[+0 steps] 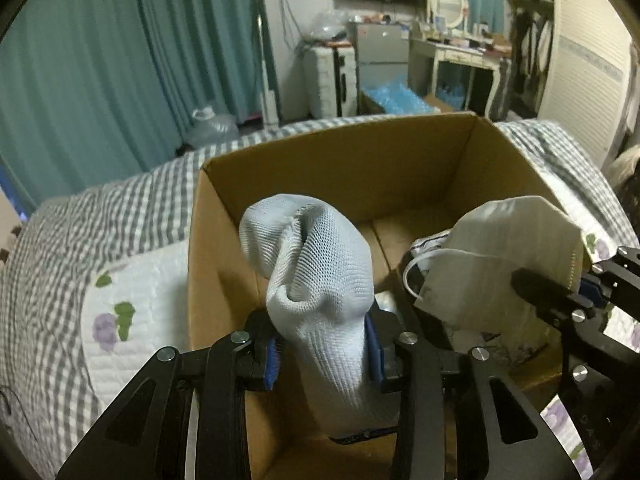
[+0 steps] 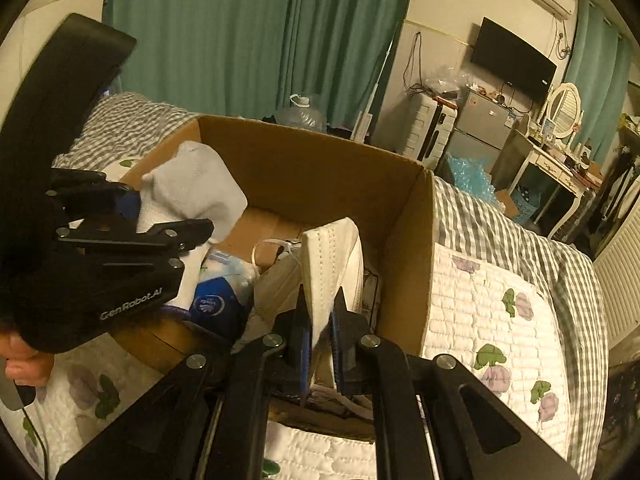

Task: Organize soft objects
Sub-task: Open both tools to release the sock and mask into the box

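Sock [image 1: 316,264], pale blue-grey knit: clamped between the left gripper [image 1: 326,354]'s two blue-padded fingers [image 1: 272,364], the pads pressing its lower part from both sides. The upper part stands up past the fingertips in a crumpled bulge; the lower end hangs back toward the camera. Held above the open cardboard box [image 1: 352,160], over its left half.

Face mask [image 2: 332,264], white, folded flat: pinched edge-on between the right gripper [image 2: 320,344]'s fingers, jaws closed tight on its lower edge. The mask rises upright past the fingertips, an ear loop [image 2: 268,250] trailing off to its left. In the left wrist view the same mask [image 1: 500,256] hangs over the box's right half, with one dark finger of the right gripper [image 1: 560,296] across it.

In the right wrist view the left gripper [image 2: 160,216] with its sock [image 2: 192,192] sits at the box's left side, mask and sock apart.

Inside the box, beneath the grippers: a blue-and-white packet [image 2: 218,300] and other pale items, too jumbled to tell.

The box rests on a bed with a grey gingham cover [image 1: 120,216] and a white quilted flower-print pad [image 2: 488,312]. Teal curtains [image 1: 120,60] behind.
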`<move>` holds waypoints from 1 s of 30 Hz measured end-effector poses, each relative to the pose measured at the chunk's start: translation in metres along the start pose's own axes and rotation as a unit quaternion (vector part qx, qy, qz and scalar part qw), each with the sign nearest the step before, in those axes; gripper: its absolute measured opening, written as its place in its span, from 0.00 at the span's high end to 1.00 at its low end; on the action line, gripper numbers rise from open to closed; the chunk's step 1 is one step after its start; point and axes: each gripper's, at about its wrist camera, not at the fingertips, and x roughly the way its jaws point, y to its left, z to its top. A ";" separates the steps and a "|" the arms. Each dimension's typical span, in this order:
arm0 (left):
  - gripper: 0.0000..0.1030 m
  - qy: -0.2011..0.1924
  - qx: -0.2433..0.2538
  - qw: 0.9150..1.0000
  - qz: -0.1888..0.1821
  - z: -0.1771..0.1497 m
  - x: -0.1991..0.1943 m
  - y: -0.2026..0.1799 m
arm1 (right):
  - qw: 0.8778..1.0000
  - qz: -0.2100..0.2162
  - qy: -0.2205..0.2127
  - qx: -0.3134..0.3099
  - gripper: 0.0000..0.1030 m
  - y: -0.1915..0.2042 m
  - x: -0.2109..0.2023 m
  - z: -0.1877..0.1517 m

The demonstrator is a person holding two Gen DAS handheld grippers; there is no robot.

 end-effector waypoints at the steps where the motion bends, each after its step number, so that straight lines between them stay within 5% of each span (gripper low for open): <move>1: 0.61 -0.004 0.002 1.000 -0.003 0.000 -0.001 -0.001 | 1.000 0.000 0.003 0.002 0.92 -0.001 0.001 0.000; 4: 0.59 0.000 -0.002 1.000 -0.012 -0.001 0.000 0.002 | 1.000 0.011 0.005 0.024 0.85 -0.007 -0.001 -0.002; 8: 0.55 0.011 -0.025 0.999 -0.032 0.004 -0.002 0.010 | 0.999 0.003 -0.021 0.029 0.51 -0.013 -0.014 0.001; 19: 0.46 -0.018 -0.109 0.994 -0.026 0.020 -0.042 0.043 | 0.995 -0.032 -0.095 0.020 0.36 -0.013 -0.073 0.009; 22: 0.44 -0.020 -0.111 0.993 -0.025 0.021 -0.051 0.046 | 0.993 -0.034 -0.112 0.024 0.33 -0.014 -0.092 0.013; 25: 0.28 -0.023 -0.107 0.993 -0.033 0.022 -0.055 0.047 | 0.991 -0.043 -0.125 0.018 0.31 -0.010 -0.108 0.015; 30: 0.27 -0.044 -0.075 0.996 -0.004 0.029 -0.055 0.040 | 0.990 -0.051 -0.134 0.012 0.31 -0.001 -0.132 0.011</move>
